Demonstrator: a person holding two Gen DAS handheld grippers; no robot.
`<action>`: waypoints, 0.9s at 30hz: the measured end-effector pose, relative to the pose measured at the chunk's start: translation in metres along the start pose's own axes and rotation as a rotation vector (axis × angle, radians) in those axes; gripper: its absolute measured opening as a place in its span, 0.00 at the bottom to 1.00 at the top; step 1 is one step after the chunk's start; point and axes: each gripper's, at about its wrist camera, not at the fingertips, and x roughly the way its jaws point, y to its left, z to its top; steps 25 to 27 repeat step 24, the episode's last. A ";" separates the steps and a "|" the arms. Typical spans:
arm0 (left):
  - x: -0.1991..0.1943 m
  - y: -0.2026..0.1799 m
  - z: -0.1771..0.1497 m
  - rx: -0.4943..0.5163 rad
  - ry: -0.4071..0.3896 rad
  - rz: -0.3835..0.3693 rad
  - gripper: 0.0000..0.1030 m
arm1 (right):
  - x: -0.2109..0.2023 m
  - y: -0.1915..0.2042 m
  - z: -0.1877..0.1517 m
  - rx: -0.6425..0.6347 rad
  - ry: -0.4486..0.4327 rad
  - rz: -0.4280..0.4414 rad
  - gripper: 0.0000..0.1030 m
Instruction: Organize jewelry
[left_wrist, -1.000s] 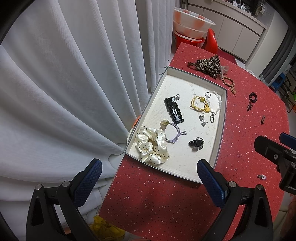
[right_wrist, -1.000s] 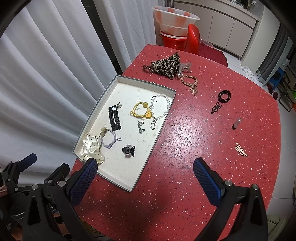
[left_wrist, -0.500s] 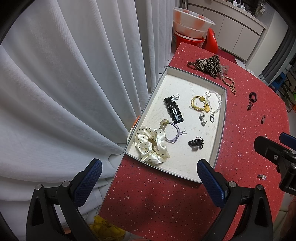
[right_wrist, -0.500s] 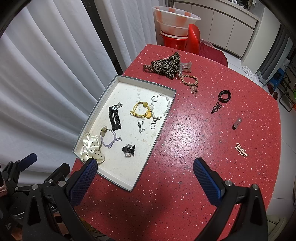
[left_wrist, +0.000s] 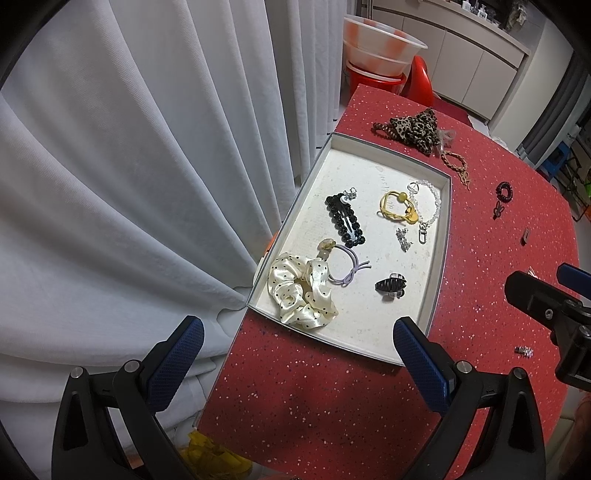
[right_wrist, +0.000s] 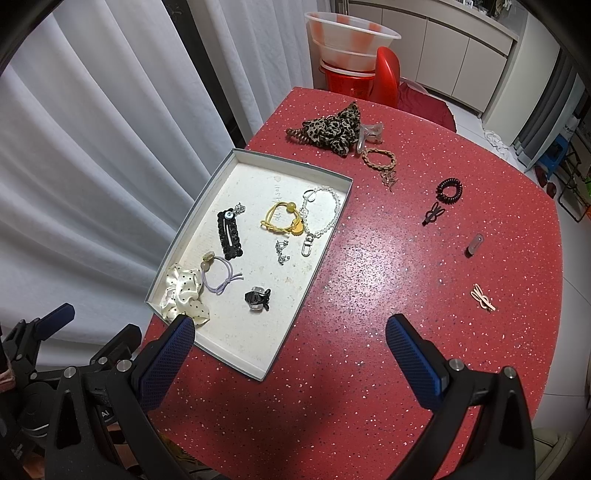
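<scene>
1. Left claw (left_wrist: 295, 363): spread wide, holding nothing, above the near edge of the red speckled bench (left_wrist: 332, 413). White curtain (left_wrist: 129, 166) to its left.
2. Right claw (right_wrist: 290, 356): spread wide, holding nothing, above the bench near the tray's (right_wrist: 258, 376) near right corner.
3. The shallow grey-rimmed tray sits on the bench's left side, beside the curtain.
4. In the tray, near end: cream polka-dot scrunchie (left_wrist: 301, 291), lilac hair tie (left_wrist: 345, 267) touching it, small black claw clip (left_wrist: 390, 286) apart to the right.
5. In the tray, middle: black beaded snap clip (left_wrist: 345, 219), yellow hair tie (left_wrist: 397, 208), clear bead chain with clasp (left_wrist: 430, 206), small silver piece (left_wrist: 403, 236).
6. Loose on the bench beyond the tray: leopard scrunchie (right_wrist: 332, 127), braided brown bracelet (right_wrist: 378, 158).
7. Loose on the bench, right side: dark spiral hair tie (right_wrist: 449, 189), dark bow clip (right_wrist: 432, 214), small grey clip (right_wrist: 474, 244), pale pink bow clip (right_wrist: 482, 297).
8. A tiny silver item (left_wrist: 524, 350) lies on the bench near the right claw's arm, seen from the left wrist.
</scene>
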 end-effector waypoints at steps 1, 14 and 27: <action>0.000 0.000 0.000 -0.001 0.000 0.001 1.00 | 0.000 0.000 0.000 0.000 0.000 0.000 1.00; 0.002 -0.001 0.000 0.001 0.006 0.006 1.00 | 0.003 0.003 -0.005 0.001 0.004 0.003 1.00; 0.003 -0.003 0.001 0.012 -0.002 0.010 1.00 | 0.005 0.000 -0.006 0.001 0.009 0.009 1.00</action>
